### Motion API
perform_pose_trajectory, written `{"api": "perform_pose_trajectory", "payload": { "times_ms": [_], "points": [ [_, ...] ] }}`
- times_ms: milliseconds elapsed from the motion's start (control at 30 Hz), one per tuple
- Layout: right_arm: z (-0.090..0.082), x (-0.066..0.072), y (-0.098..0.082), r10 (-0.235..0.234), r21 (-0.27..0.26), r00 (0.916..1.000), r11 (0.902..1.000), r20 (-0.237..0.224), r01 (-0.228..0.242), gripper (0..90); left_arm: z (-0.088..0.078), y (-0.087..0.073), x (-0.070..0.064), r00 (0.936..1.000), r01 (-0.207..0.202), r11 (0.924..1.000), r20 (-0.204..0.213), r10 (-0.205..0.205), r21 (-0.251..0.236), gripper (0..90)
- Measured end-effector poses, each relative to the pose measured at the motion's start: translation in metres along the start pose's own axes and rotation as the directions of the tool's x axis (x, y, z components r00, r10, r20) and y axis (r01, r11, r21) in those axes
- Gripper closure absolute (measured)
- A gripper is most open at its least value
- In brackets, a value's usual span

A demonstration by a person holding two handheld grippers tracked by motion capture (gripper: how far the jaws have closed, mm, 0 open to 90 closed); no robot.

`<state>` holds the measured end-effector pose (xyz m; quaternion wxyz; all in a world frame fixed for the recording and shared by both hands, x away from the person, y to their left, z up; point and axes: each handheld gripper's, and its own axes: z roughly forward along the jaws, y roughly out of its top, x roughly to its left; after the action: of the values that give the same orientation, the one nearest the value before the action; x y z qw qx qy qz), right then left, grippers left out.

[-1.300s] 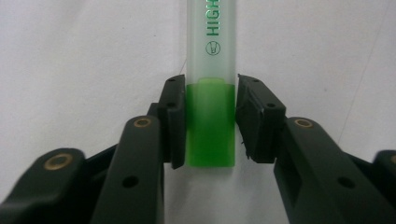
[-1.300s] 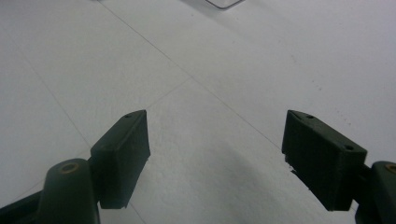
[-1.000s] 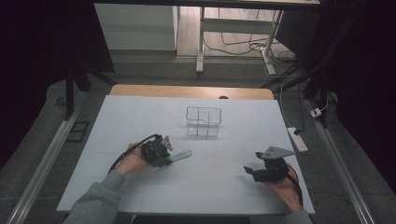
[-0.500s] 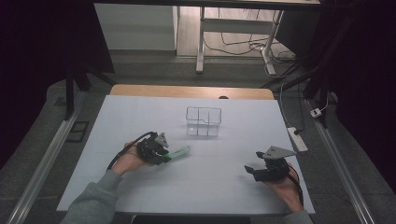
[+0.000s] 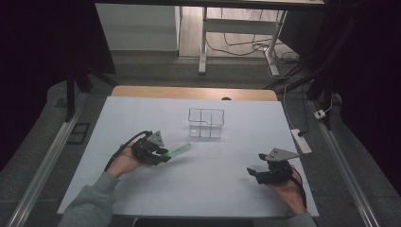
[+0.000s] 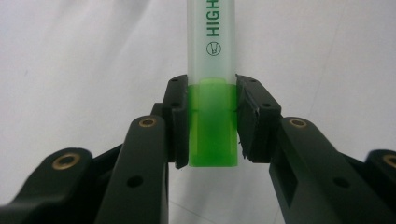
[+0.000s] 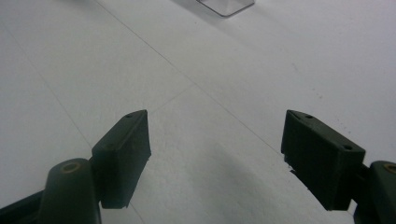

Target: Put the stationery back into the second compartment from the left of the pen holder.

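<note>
A green highlighter [image 5: 178, 151] with a frosted body sticks out to the right of my left gripper [image 5: 162, 155], raised a little above the white table. In the left gripper view the jaws clamp its bright green end [image 6: 212, 123] from both sides, and the frosted barrel [image 6: 211, 35] runs up out of the picture. My right gripper [image 5: 254, 173] rests near the table's front right, held by a hand. Its jaws stand wide apart over bare table [image 7: 215, 135] with nothing between them.
A clear plastic box [image 5: 206, 123] with dividers stands in the middle of the white table [image 5: 213, 189], beyond both grippers; its corner [image 7: 226, 6] shows at the top of the right gripper view. A power strip [image 5: 301, 141] lies off the table's right edge.
My left gripper has lifted and tilted with the highlighter, whose free end now points up and to the right. The right gripper has stayed put.
</note>
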<state>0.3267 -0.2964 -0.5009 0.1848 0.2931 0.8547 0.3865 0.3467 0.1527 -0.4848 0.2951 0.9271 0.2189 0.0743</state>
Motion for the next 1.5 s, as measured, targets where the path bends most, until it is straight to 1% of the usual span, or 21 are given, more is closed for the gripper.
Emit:
{"api": "perform_pose_trajectory", "payload": {
  "times_ms": [100, 200, 233, 367, 467, 533, 567, 633, 833, 867, 933, 1167, 1367, 1500],
  "points": [
    [0.0, 0.001, 0.001, -0.001, 0.001, 1.0, 1.0, -0.002, 0.001, 24.0, -0.001, 0.001, -0.001, 1.0, -0.009, 0.9999, 0.001, 0.009, -0.009, 66.7],
    [0.001, 0.002, 0.001, -0.004, -0.005, 1.0, 1.0, -0.009, 0.004, 24.0, -0.002, 0.001, -0.002, 0.9998, -0.018, 0.9996, -0.007, 0.018, -0.02, 66.7],
    [0.002, 0.002, 0.002, -0.006, -0.003, 0.9999, 1.0, -0.011, 0.006, 24.0, -0.002, 0.002, -0.003, 0.9999, -0.016, 0.9994, -0.006, 0.016, -0.03, 66.7],
    [0.002, 0.003, 0.003, -0.003, -0.008, 0.9999, 1.0, -0.017, 0.002, 24.0, -0.004, 0.003, -0.005, 0.9998, -0.02, 0.9988, 0.002, 0.021, -0.045, 66.7],
    [0.002, 0.004, 0.004, -0.006, -0.014, 0.9998, 0.9999, -0.02, 0.005, 24.0, -0.004, 0.005, -0.007, 0.9996, -0.026, 0.9984, 0.008, 0.027, -0.049, 66.7],
    [0.002, 0.005, 0.005, -0.008, -0.02, 0.9996, 0.9998, -0.027, 0.008, 24.1, -0.004, 0.006, -0.009, 0.9991, -0.036, 0.9979, 0.02, 0.037, -0.053, 66.7],
    [0.002, 0.006, 0.006, -0.013, -0.017, 0.9994, 0.9998, -0.031, 0.013, 24.2, -0.003, 0.008, -0.012, 0.9981, -0.054, 0.9968, 0.026, 0.056, -0.059, 66.7],
    [0.001, 0.007, 0.007, -0.023, -0.023, 0.9993, 0.9995, -0.03, 0.022, 24.5, -0.003, 0.009, -0.014, 0.9978, -0.059, 0.9963, 0.024, 0.061, -0.062, 66.7],
    [0.002, 0.01, 0.011, -0.024, -0.046, 0.999, 0.9987, -0.038, 0.023, 24.8, -0.002, 0.016, -0.021, 0.9962, -0.083, 0.9943, 0.022, 0.085, -0.067, 66.7],
    [0.002, 0.011, 0.012, -0.028, -0.042, 0.9991, 0.9988, -0.033, 0.026, 24.8, -0.002, 0.017, -0.022, 0.9961, -0.084, 0.994, 0.021, 0.086, -0.07, 66.7],
    [0.002, 0.012, 0.014, -0.03, -0.044, 0.9984, 0.9986, -0.048, 0.028, 25.1, -0.002, 0.018, -0.023, 0.9955, -0.09, 0.9934, 0.021, 0.092, -0.07, 66.7],
    [0.004, 0.015, 0.019, -0.03, -0.045, 0.9978, 0.9986, -0.059, 0.028, 26.3, 0.0, 0.022, -0.027, 0.9944, -0.101, 0.9925, 0.022, 0.103, -0.069, 66.7],
    [0.005, 0.018, 0.028, -0.04, -0.046, 0.9965, 0.9983, -0.074, 0.037, 27.8, 0.004, 0.027, -0.032, 0.9913, -0.129, 0.9905, 0.019, 0.13, -0.048, 66.7],
    [0.007, 0.022, 0.033, -0.05, -0.031, 0.9954, 0.9984, -0.081, 0.048, 27.8, 0.006, 0.029, -0.035, 0.9895, -0.143, 0.989, 0.015, 0.143, -0.039, 66.7]
  ]
}}
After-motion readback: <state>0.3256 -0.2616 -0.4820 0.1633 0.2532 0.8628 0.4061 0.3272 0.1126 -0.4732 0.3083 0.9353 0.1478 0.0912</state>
